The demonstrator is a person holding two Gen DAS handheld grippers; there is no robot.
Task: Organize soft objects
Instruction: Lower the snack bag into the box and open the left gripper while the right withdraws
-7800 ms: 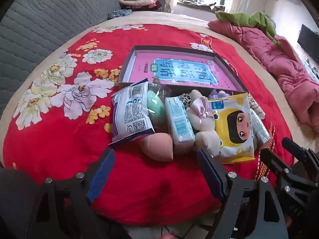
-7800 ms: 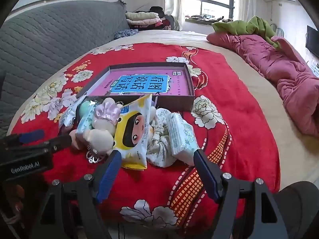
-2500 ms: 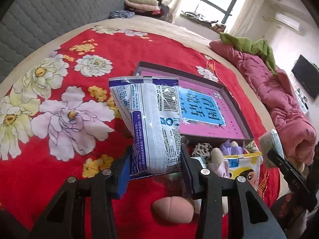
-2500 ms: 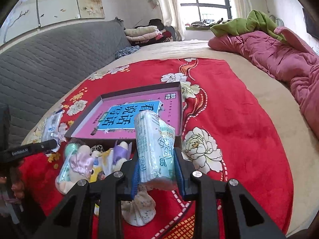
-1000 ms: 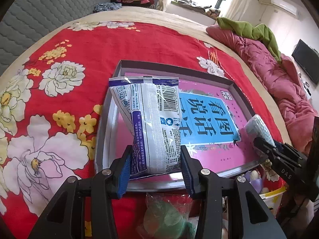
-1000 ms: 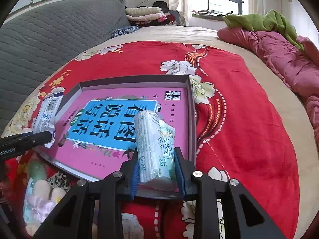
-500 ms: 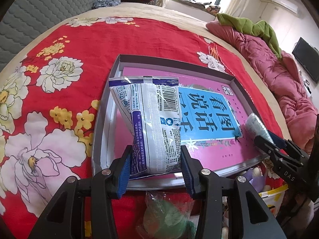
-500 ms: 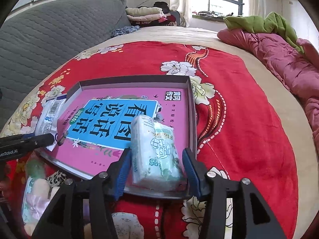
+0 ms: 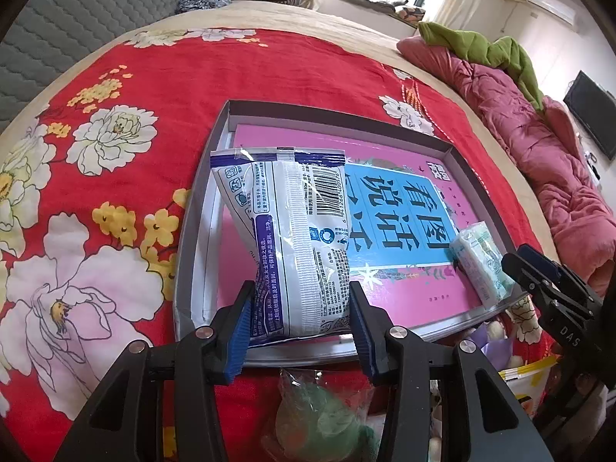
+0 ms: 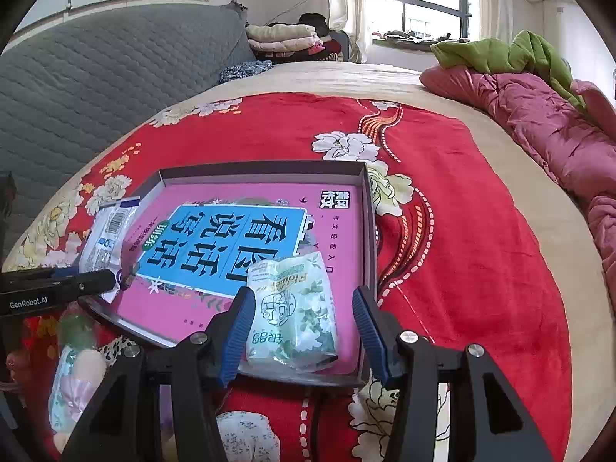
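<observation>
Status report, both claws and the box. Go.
Left claw shut on white packet, over box. Right claw open, tissue pack lying in box's near corner. Nothing in the way.

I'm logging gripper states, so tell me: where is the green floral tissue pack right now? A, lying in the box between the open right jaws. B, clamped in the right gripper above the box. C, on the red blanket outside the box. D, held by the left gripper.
A: the green floral tissue pack lies in the box, with the right gripper jaws spread clear of it.
</observation>
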